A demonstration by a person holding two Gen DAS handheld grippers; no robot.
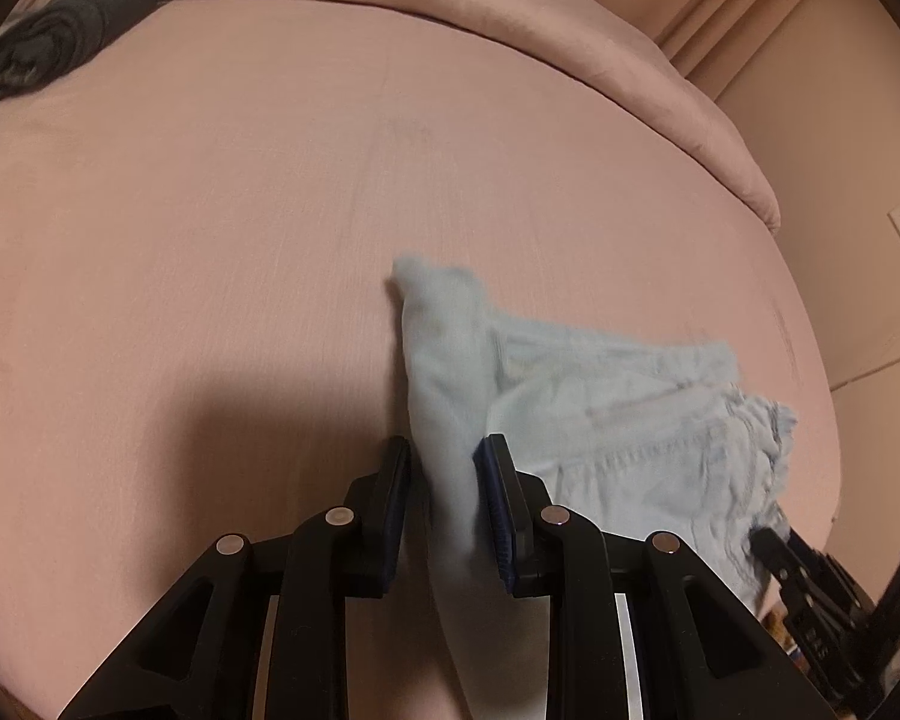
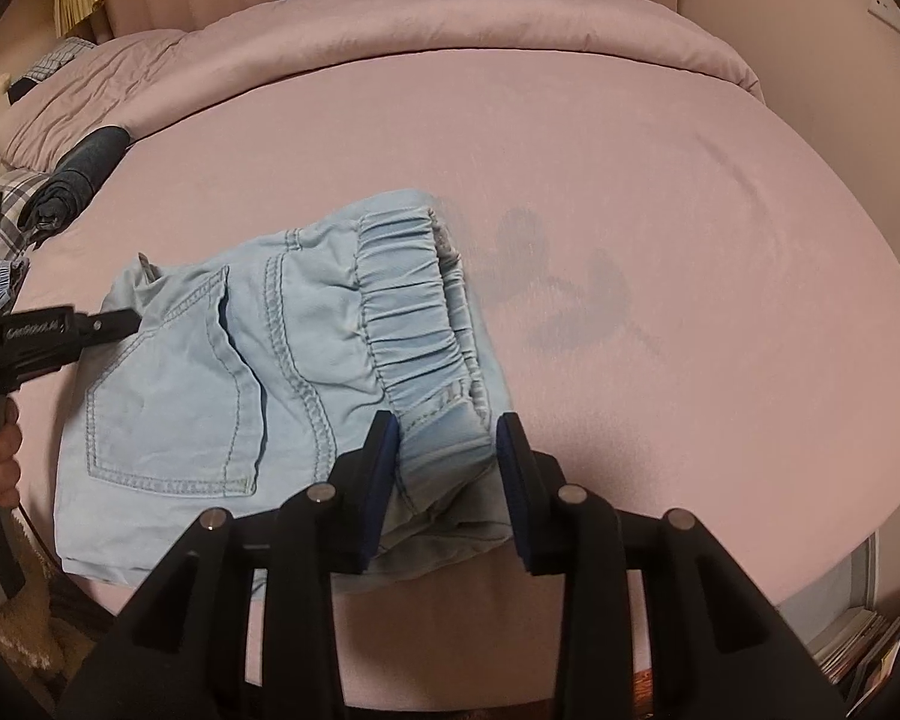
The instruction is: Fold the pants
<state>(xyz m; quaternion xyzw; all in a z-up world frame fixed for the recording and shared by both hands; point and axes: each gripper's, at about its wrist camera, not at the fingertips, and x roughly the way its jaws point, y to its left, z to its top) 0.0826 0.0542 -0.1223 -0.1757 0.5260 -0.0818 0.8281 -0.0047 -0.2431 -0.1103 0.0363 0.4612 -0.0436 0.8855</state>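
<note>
light-blue pants (image 2: 258, 372) lie folded on pink bed sheet (image 2: 630, 192). left gripper (image 1: 441, 450) pinches a fabric fold; right gripper (image 2: 447, 426) clamps the elastic waistband (image 2: 408, 300), jaws narrowly parted.

One pair of light blue pants (image 2: 222, 372) lies on one pink bed sheet (image 2: 630, 180). I hold two grippers: my left gripper (image 1: 444, 450) and my right gripper (image 2: 447, 426), two fingers each. One rolled dark garment (image 2: 84, 174) sits far off beside one folded-back pink duvet (image 2: 450, 18). One of my hands (image 2: 0, 456) shows.
</note>
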